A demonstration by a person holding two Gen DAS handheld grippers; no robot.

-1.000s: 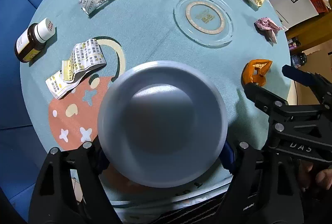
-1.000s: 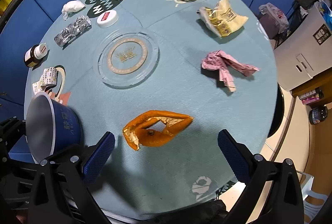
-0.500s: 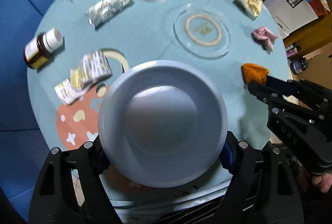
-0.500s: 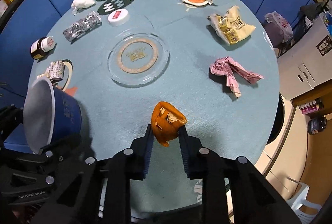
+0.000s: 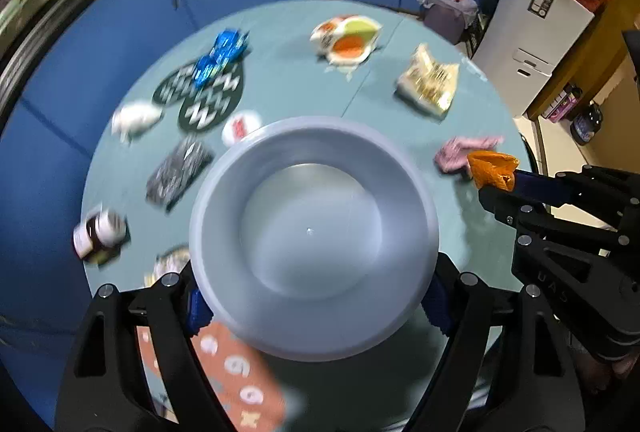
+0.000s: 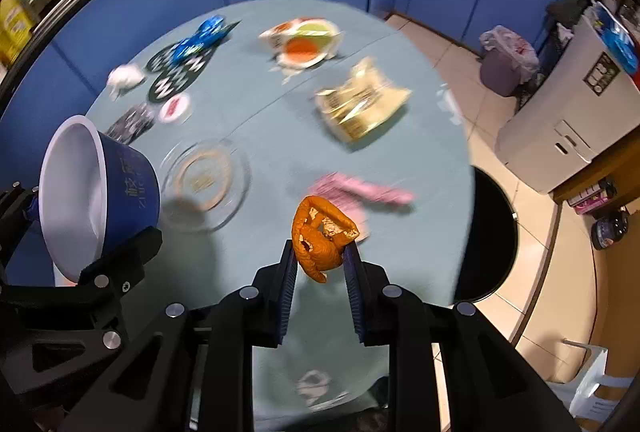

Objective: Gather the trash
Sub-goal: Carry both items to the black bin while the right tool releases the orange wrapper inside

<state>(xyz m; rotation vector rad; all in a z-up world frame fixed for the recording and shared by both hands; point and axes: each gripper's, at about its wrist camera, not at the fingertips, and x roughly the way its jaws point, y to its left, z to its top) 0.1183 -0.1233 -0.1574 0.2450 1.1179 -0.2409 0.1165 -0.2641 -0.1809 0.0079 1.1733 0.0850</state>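
Note:
My left gripper [image 5: 316, 300] is shut on a blue paper bowl [image 5: 314, 236] with a white inside, held above the round teal table [image 5: 304, 91]. The bowl also shows at the left of the right wrist view [image 6: 100, 191]. My right gripper [image 6: 320, 252] is shut on an orange peel [image 6: 322, 236] and holds it off the table. In the left wrist view the peel [image 5: 492, 167] hangs to the right of the bowl's rim. Trash on the table: a pink wrapper [image 6: 360, 189], a yellow snack bag [image 6: 360, 107], a blue wrapper [image 6: 200, 35].
A glass ashtray [image 6: 204, 179] sits mid-table. A silver blister pack [image 5: 176, 171], a brown medicine bottle [image 5: 100, 236], a white lid [image 5: 240, 125], a white tissue [image 5: 136, 117] and an orange-green cup lid [image 5: 348, 39] lie around. A bin [image 6: 504, 59] stands on the floor.
Both grippers have risen and tilted up, so more of the room shows. The right gripper closed on the orange peel and lifted it off the table, level with the bowl.

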